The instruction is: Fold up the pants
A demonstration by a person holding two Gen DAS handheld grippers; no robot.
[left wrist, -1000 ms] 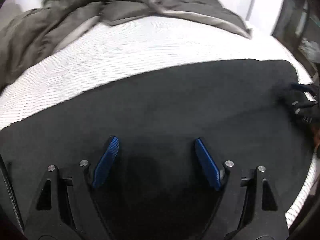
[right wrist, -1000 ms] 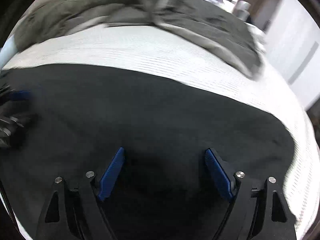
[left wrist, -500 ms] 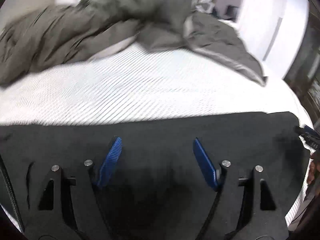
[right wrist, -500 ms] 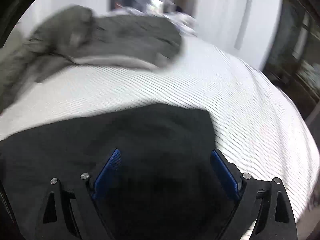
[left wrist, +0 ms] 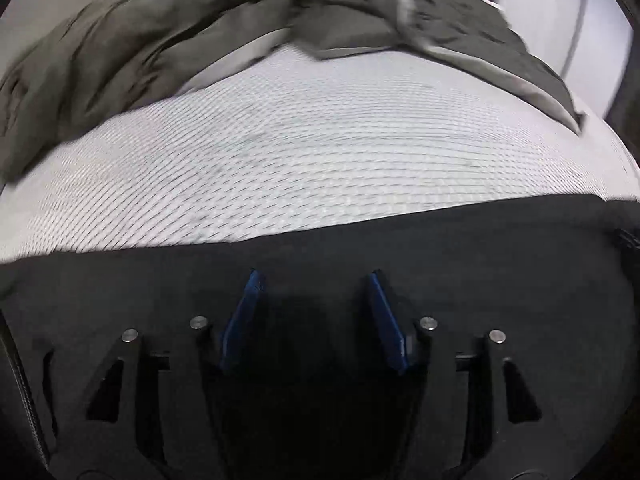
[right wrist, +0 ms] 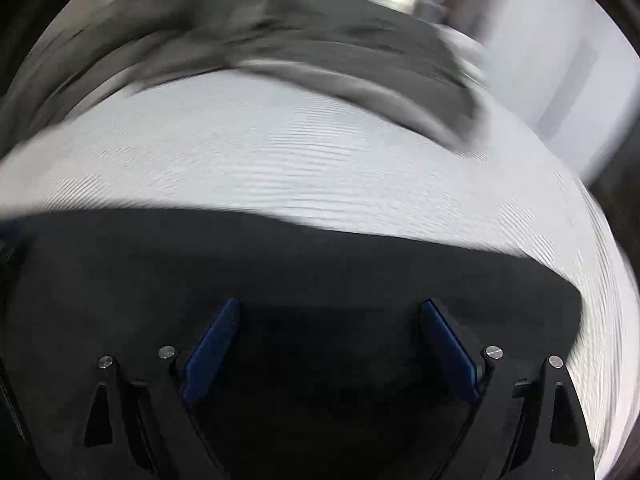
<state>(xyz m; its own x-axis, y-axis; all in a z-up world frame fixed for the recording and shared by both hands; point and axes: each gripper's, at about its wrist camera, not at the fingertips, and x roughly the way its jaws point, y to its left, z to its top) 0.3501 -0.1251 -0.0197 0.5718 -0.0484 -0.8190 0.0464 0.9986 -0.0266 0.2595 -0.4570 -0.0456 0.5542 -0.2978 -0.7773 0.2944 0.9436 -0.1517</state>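
Pants: the black pants [left wrist: 460, 248] lie flat on the bed, along its near edge, right under both grippers. In the right wrist view the same pants [right wrist: 320, 264] end in a corner on the right side, with bed showing past it.

Bed: a white bed cover [left wrist: 320, 152] with thin stripes fills the middle of both views (the right view is quite blurry).

Blanket: a rumpled grey-green blanket [left wrist: 160, 40] lies at the far side of the bed, well apart from the pants.

Left gripper: the left gripper [left wrist: 314, 280] points down over the pants. Its blue pads [left wrist: 242, 320] have just been closing in. There is a gap between them, with black cloth below it. I cannot tell if the tips touch the cloth, and they pinch nothing.

Right gripper: the right gripper [right wrist: 330, 308] points down over the pants too, near the corner. Its blue pads [right wrist: 212, 344] are spread wide apart and hold nothing.
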